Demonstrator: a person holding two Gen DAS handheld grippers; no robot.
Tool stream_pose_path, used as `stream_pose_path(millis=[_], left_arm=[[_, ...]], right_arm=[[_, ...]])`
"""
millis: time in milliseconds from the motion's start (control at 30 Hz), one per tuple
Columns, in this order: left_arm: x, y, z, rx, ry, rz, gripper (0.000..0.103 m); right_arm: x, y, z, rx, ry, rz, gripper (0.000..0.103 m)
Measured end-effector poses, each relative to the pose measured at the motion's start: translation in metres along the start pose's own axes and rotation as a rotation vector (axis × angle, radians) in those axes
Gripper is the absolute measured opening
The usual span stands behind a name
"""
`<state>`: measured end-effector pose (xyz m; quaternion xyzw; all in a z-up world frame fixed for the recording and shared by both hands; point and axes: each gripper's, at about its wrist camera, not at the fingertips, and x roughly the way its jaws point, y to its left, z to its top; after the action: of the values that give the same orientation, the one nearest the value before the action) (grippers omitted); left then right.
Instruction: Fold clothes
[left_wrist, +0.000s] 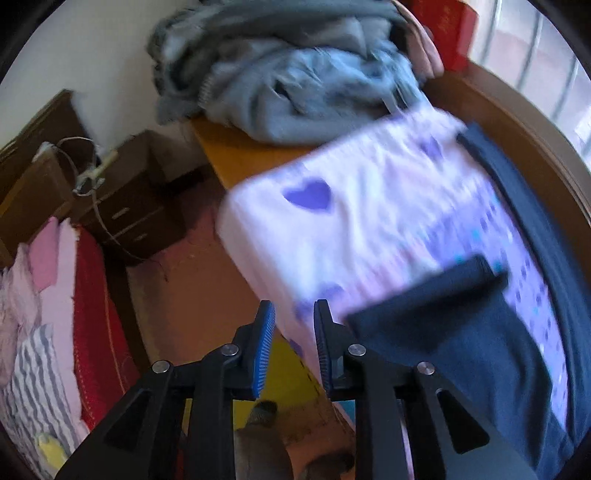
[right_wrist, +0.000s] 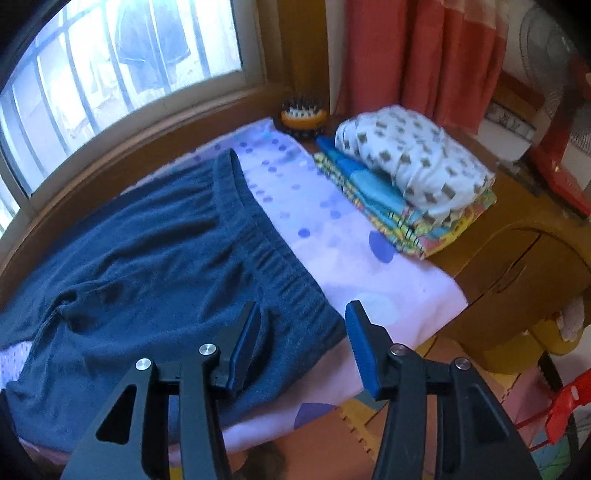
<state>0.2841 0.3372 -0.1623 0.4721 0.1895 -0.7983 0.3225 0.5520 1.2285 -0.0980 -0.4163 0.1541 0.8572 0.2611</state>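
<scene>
A navy garment with an elastic waistband (right_wrist: 147, 251) lies spread on a lilac sheet with purple hearts and dots (right_wrist: 332, 229) that covers a wooden table. My right gripper (right_wrist: 303, 306) hovers over the waistband's near corner, jaws open, the cloth below them and not pinched. In the blurred left wrist view the same navy garment (left_wrist: 443, 332) lies to the right on the lilac sheet (left_wrist: 369, 206). My left gripper (left_wrist: 293, 306) is at the sheet's near edge, its blue pads a narrow gap apart with nothing pressed between them.
A heap of grey clothes (left_wrist: 288, 74) sits at the table's (left_wrist: 229, 147) far end. A folded stack (right_wrist: 413, 177) and a hairbrush (right_wrist: 303, 114) lie near the window (right_wrist: 110, 66). A brown cabinet (left_wrist: 129, 214) and a bed with bedding (left_wrist: 55, 314) stand beside the table.
</scene>
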Motion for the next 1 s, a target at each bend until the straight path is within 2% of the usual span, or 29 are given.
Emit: stream_pose_path(millis=[67, 167, 233, 333, 467, 600, 733, 800, 900, 1000], left_arm=[[-0.008, 0.008, 0.009, -0.004, -0.044, 0.039, 0.021], [-0.011, 0.013, 0.016, -0.004, -0.031, 0.008, 0.021], [-0.008, 0.008, 0.016, 0.026, 0.001, -0.05, 0.021], [-0.005, -0.002, 0.005, 0.042, 0.099, -0.199, 0.021], [-0.013, -0.009, -0.018, 0.067, 0.109, -0.274, 0.022], [-0.021, -0.016, -0.037, 0.147, 0.044, -0.28, 0.023], [-0.027, -0.037, -0.058, 0.341, -0.092, -0.238, 0.024], [-0.027, -0.048, -0.069, 0.431, -0.135, -0.227, 0.025], [-0.03, -0.059, -0.083, 0.522, -0.161, -0.241, 0.025], [-0.034, -0.063, -0.093, 0.561, -0.178, -0.251, 0.025]], right_arm=[[-0.007, 0.007, 0.0, -0.013, -0.017, -0.003, 0.049], [-0.013, 0.017, 0.0, -0.001, -0.021, 0.01, 0.049], [-0.012, 0.021, -0.001, 0.02, -0.004, 0.033, 0.049], [-0.005, 0.02, -0.004, 0.063, 0.042, 0.075, 0.049], [-0.001, 0.006, -0.013, 0.124, 0.06, 0.094, 0.049], [-0.003, -0.005, -0.02, 0.169, 0.06, 0.1, 0.049], [0.002, -0.001, -0.028, 0.156, 0.074, 0.117, 0.049], [0.008, 0.005, -0.033, 0.149, 0.094, 0.131, 0.049], [0.017, 0.013, -0.037, 0.14, 0.123, 0.141, 0.049], [0.021, 0.02, -0.04, 0.13, 0.14, 0.146, 0.049]])
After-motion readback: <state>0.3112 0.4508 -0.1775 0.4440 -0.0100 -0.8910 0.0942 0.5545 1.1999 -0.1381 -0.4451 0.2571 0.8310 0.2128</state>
